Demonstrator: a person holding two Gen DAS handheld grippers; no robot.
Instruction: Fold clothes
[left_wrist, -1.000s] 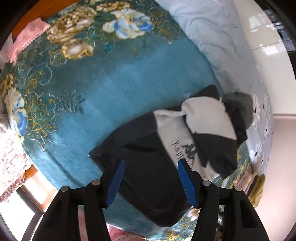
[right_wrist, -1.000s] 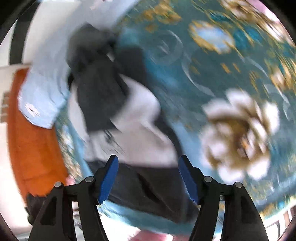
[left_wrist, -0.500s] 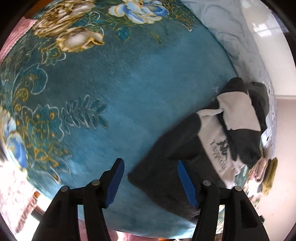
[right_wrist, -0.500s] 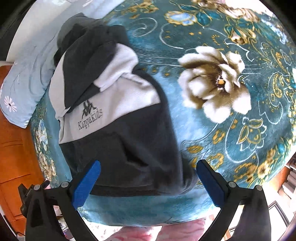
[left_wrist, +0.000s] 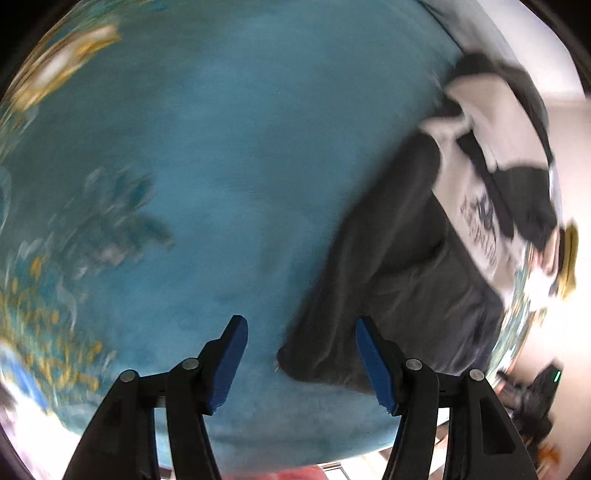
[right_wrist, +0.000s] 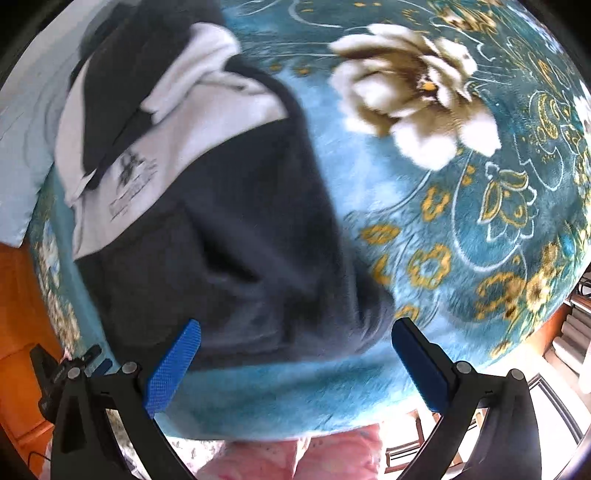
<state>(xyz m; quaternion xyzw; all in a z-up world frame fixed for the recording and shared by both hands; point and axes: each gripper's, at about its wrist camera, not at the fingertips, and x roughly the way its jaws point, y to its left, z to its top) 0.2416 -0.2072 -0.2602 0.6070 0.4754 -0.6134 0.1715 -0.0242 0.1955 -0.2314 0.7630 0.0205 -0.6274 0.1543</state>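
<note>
A dark grey and white hoodie with a printed chest logo lies on the teal floral blanket, sleeves folded across the chest. In the left wrist view the hoodie is at the right, its near hem corner between my fingers. My left gripper is open and empty, just above that hem corner. My right gripper is wide open and empty, hovering over the hoodie's bottom hem. Both views are blurred by motion.
A pale blue sheet lies beyond the hoodie's hood. Orange wooden furniture stands at the left of the right wrist view. The blanket's near edge drops off just under the right gripper. Pink fabric shows below it.
My left gripper has moved closer to the hoodie's hem corner, which now sits between its fingers. My right gripper opened wide half a second ago and has moved closer to the bottom hem.
</note>
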